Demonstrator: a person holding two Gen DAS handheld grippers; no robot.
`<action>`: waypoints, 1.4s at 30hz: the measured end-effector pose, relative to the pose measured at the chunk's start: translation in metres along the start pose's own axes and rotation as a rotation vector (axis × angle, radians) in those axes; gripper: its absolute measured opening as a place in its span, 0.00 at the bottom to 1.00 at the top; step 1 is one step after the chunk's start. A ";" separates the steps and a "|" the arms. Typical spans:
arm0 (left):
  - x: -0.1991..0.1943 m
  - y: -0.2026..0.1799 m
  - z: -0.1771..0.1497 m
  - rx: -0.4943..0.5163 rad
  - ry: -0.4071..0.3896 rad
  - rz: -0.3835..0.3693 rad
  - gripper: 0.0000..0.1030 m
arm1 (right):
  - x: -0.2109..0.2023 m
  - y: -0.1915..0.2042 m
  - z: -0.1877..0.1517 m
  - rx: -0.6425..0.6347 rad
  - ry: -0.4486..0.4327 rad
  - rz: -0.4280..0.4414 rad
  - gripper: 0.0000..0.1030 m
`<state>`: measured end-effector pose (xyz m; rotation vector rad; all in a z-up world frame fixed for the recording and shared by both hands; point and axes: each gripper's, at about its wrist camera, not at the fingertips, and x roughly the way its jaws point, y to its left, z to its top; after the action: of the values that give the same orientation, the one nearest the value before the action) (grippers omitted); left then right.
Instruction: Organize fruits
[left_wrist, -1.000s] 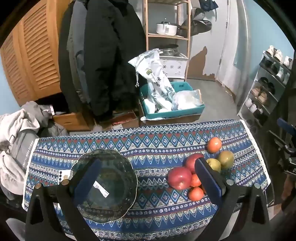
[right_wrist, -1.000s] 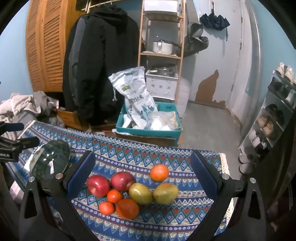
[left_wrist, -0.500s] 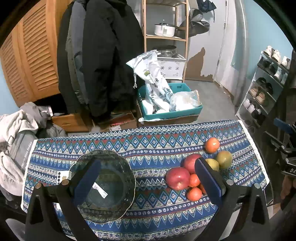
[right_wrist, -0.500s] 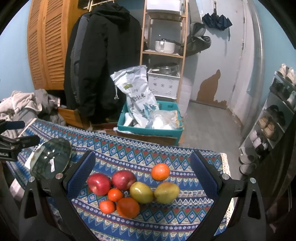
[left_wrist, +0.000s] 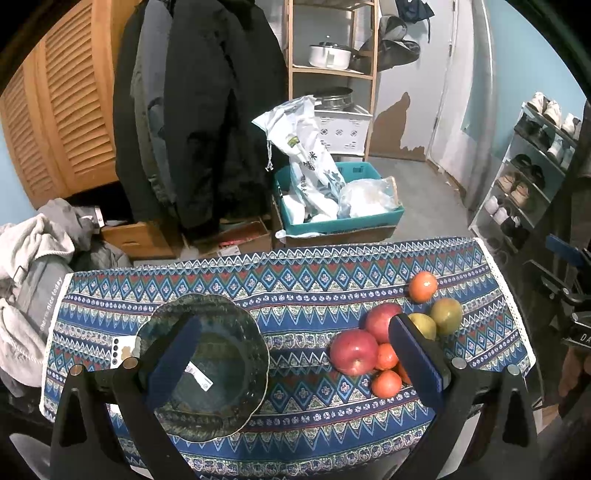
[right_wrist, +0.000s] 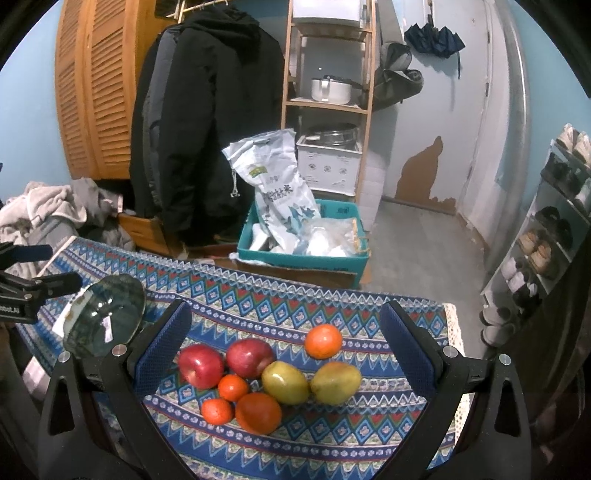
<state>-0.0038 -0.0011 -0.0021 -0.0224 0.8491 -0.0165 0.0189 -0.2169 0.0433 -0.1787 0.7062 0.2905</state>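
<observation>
A dark green glass bowl (left_wrist: 207, 362) sits on the left of the patterned tablecloth (left_wrist: 295, 280); it also shows in the right wrist view (right_wrist: 105, 319). Fruit lies clustered on the right: two red apples (right_wrist: 201, 365) (right_wrist: 250, 357), two yellow-green mangoes (right_wrist: 285, 382) (right_wrist: 335, 382), and several oranges (right_wrist: 323, 341). The front apple also shows in the left wrist view (left_wrist: 354, 351). My left gripper (left_wrist: 295, 354) is open and empty above the table, between bowl and fruit. My right gripper (right_wrist: 282, 347) is open and empty, hovering over the fruit.
A white card (left_wrist: 120, 350) lies beside the bowl. Behind the table stand a teal bin with bags (left_wrist: 340, 206), hanging coats (left_wrist: 207, 110), a wooden shelf (left_wrist: 332, 66) and a shoe rack (left_wrist: 532, 173). Clothes (left_wrist: 29, 266) pile at the left.
Both grippers have shifted slightly back and up; the table sits a little lower in both views. Nothing was grasped and the fruit has not moved.
</observation>
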 end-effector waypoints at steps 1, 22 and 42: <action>0.000 0.000 0.000 0.003 0.000 0.000 0.99 | 0.000 0.000 0.000 -0.003 0.000 -0.003 0.97; 0.001 -0.002 -0.002 0.007 0.002 -0.001 0.99 | 0.000 0.001 0.002 -0.009 0.002 -0.002 0.97; 0.000 -0.003 -0.004 0.006 0.011 0.006 0.99 | -0.001 -0.003 0.003 -0.006 0.004 -0.007 0.97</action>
<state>-0.0071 -0.0046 -0.0049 -0.0143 0.8597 -0.0138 0.0209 -0.2195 0.0465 -0.1872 0.7090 0.2855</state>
